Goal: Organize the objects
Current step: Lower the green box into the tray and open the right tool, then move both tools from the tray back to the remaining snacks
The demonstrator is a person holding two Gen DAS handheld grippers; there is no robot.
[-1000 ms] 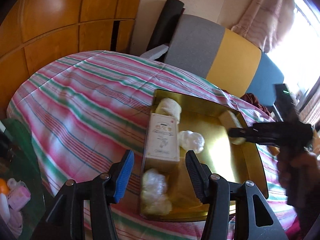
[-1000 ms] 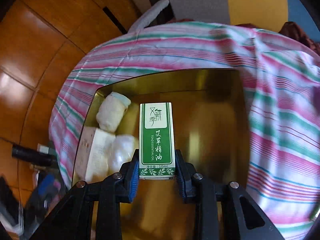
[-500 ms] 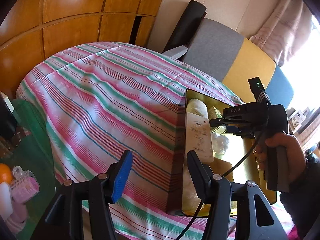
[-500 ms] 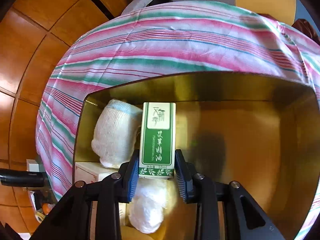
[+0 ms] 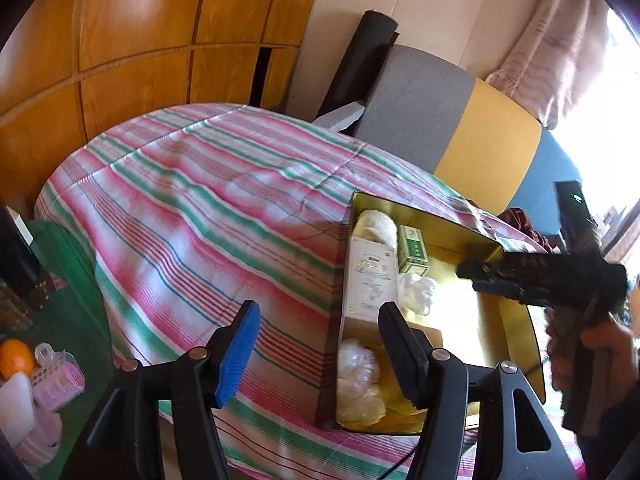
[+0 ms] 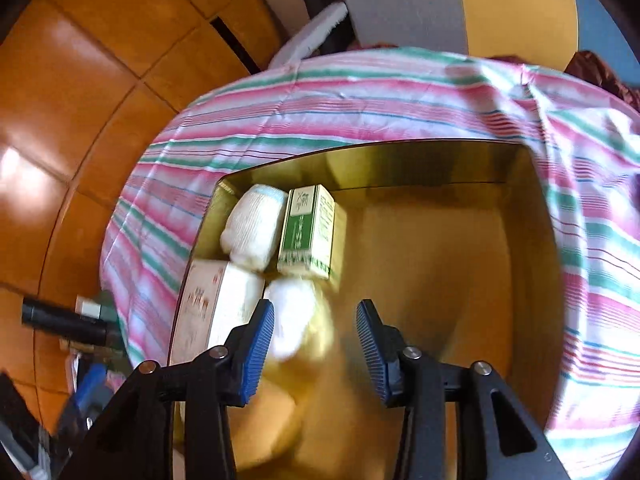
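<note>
Backing the empty, parted right gripper (image 6: 315, 347) straight off keeps the freed green box (image 6: 307, 232), just ahead, undisturbed; left gripper (image 5: 316, 344) gapes empty too.

daylight from window (image 5: 624, 92), blown out | tin (image 6: 532, 280) glare | motion blur | fisheye-bent edges

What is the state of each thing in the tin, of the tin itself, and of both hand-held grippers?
Tin: open, no lid, on the striped cloth.
Green box: released, lying inside, beside the white roll.
Long white box: flat along the tin's wall.
White bags: lying loose inside.
Right hand-held gripper: open, jaws have just been opening, nothing held.
Left hand-held gripper: open, jaws have just been opening, nothing held.
</note>
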